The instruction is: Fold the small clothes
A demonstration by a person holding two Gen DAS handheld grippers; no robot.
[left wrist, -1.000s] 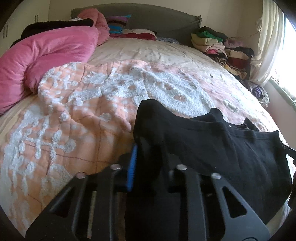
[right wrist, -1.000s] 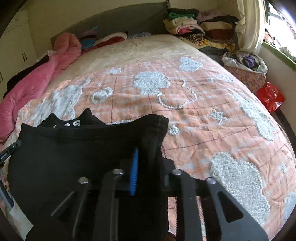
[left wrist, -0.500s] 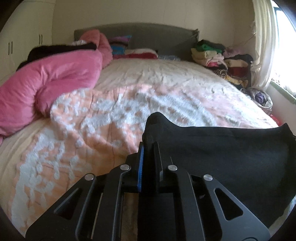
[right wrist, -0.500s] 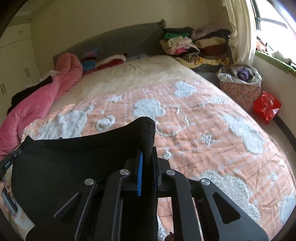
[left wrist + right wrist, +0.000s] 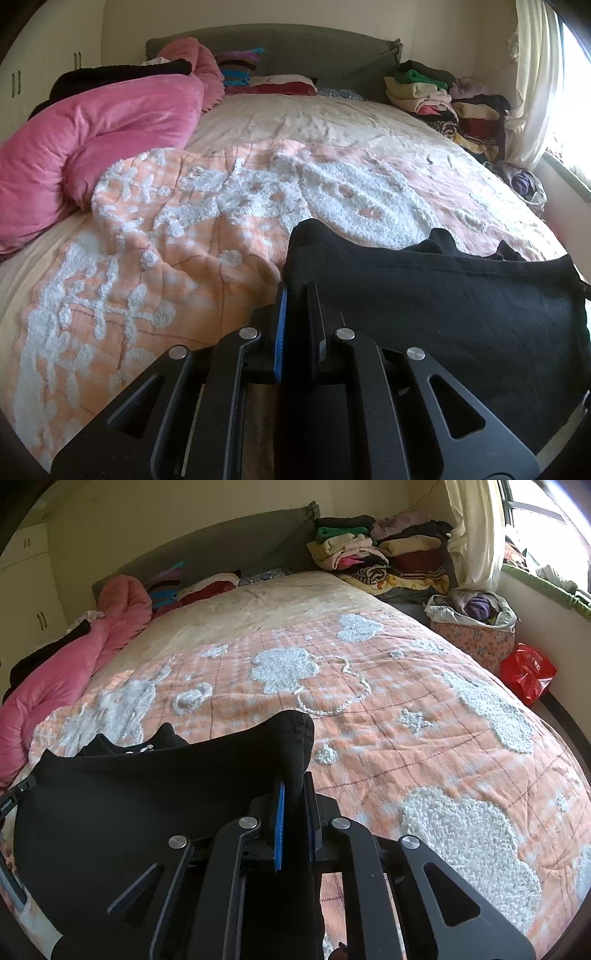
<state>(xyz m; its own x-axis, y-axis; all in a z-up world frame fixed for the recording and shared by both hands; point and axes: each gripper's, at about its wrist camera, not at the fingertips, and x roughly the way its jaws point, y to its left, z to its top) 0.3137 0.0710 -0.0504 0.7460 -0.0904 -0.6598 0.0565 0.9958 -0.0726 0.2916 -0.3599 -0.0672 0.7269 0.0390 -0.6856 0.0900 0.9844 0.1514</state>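
A small black garment [image 5: 443,306] hangs stretched between my two grippers above the near end of the bed. My left gripper [image 5: 297,291] is shut on its left corner, with cloth bunched up over the fingertips. In the right wrist view the same black garment [image 5: 147,812] spreads to the left, and my right gripper [image 5: 293,782] is shut on its right corner. Part of the garment's far side lies folded behind the held edge, with a bit of white print showing [image 5: 138,748]. The lower part hangs out of sight under the grippers.
The bed carries an orange quilt with white tufted patches [image 5: 221,229]. A pink duvet [image 5: 92,133] lies along the left side. Stacks of folded clothes [image 5: 373,554] sit by the headboard at the right. Beside the bed stand a flowered basket [image 5: 472,638] and a red bag [image 5: 528,672].
Both grippers keep their hold on the black garment. The views tilted up half a second ago and have dipped back toward the bed, and the held edge now sags slightly.
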